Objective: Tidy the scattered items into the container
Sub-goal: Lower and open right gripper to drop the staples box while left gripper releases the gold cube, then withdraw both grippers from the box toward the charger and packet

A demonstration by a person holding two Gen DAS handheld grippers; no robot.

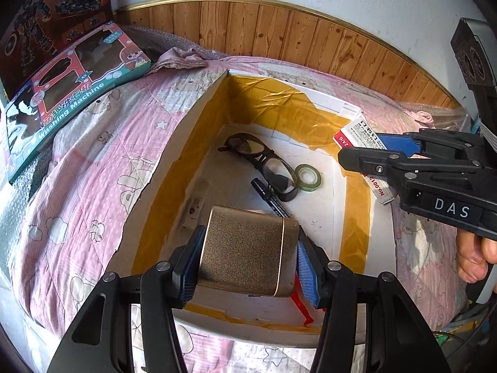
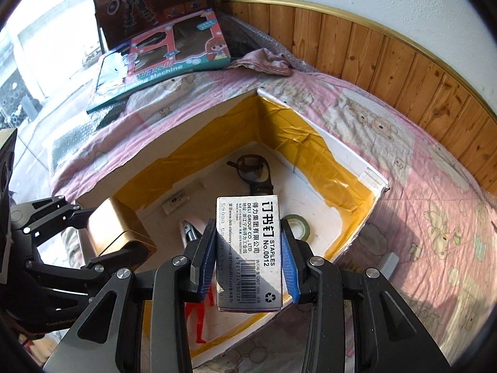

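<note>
A white cardboard box lined with yellow tape lies open on the pink quilt. My left gripper is shut on a gold metallic case, held over the box's near end. My right gripper is shut on a staples box and hovers above the box's right rim. On the box floor lie glasses, a green tape roll, a black marker and red-handled pliers, partly hidden.
Two toy boxes rest at the far left of the bed. A crumpled pink cloth lies behind the white box. Wood panelling runs along the wall. A hand holds the right gripper.
</note>
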